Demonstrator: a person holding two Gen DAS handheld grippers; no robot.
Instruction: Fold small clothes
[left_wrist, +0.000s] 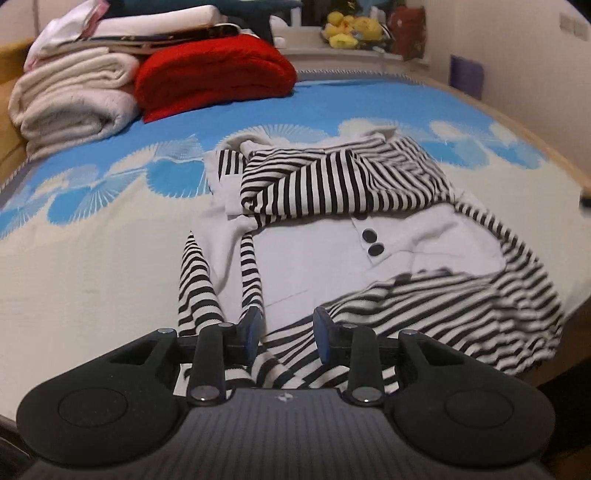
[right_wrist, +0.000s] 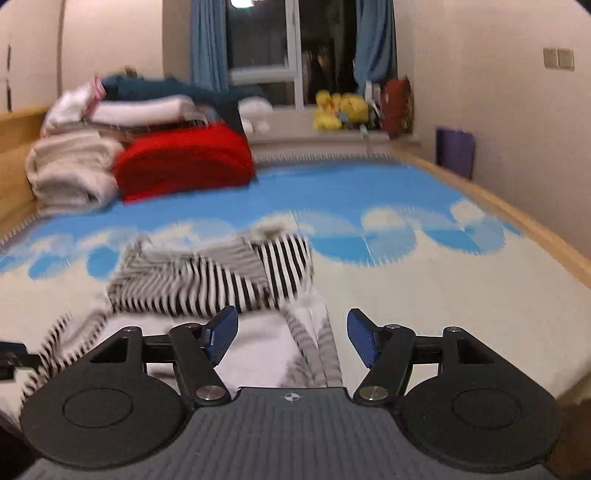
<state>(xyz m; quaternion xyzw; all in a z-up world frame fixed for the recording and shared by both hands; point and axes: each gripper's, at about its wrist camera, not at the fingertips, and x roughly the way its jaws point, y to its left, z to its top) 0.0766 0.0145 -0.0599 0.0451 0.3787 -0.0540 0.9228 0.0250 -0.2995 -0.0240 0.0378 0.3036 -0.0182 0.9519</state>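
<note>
The striped garment (left_wrist: 332, 229) lay on the bed (left_wrist: 92, 258), its 12 o'clock end folded over; the rest awaited folding. Left gripper (left_wrist: 286, 334) and right gripper (right_wrist: 291, 334) fingers stood apart, empty.

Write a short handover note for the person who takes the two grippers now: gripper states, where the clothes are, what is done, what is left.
Left gripper: open, low over the near striped hem, holding nothing.
Right gripper: open, empty, above the garment's right side.
Striped garment: lies on the bed cover; its top part is folded down over the white panel with two black buttons.
Left: fold the sleeves and lower part, then probably put it with the folded pile.
</note>
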